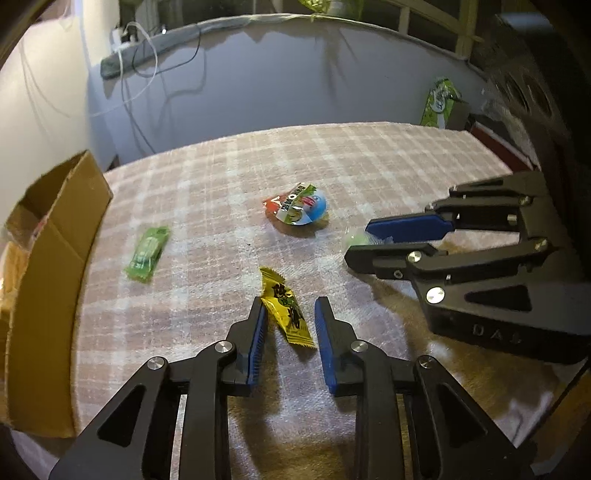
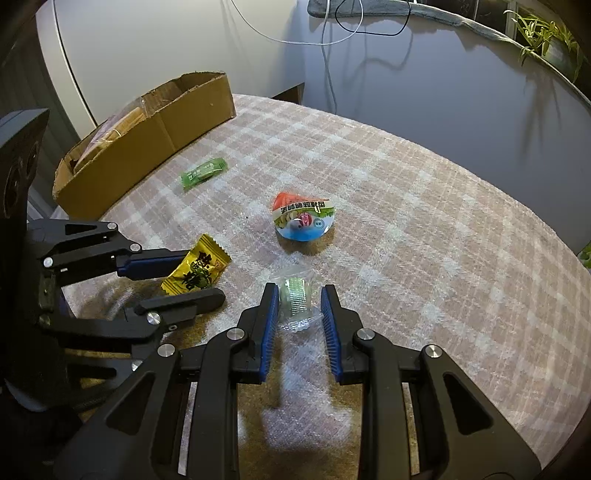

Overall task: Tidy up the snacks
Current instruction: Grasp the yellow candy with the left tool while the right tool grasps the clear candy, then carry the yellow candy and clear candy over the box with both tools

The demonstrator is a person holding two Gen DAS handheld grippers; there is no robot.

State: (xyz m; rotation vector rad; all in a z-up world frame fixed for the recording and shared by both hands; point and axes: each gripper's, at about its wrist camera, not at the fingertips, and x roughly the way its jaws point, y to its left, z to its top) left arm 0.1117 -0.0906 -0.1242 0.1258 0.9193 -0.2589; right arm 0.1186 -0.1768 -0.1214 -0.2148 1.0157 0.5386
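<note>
A yellow snack packet (image 1: 286, 308) (image 2: 197, 269) lies on the checked tablecloth between the fingers of my open left gripper (image 1: 289, 306) (image 2: 205, 275). A clear packet with a green sweet (image 2: 295, 297) (image 1: 356, 239) lies between the fingers of my open right gripper (image 2: 299, 299) (image 1: 360, 238). Neither packet is clamped. A round jelly cup (image 1: 299, 206) (image 2: 303, 218) sits mid-table. A green wrapped sweet (image 1: 147, 253) (image 2: 203, 172) lies nearer the cardboard box (image 1: 55, 280) (image 2: 147, 144) at the left.
The box is open and holds some packets. The table (image 1: 369, 162) (image 2: 424, 229) ends at a pale wall with hanging cables (image 2: 328, 55). A green bag (image 1: 439, 101) stands beyond the far right corner. A potted plant (image 2: 546, 33) is on the sill.
</note>
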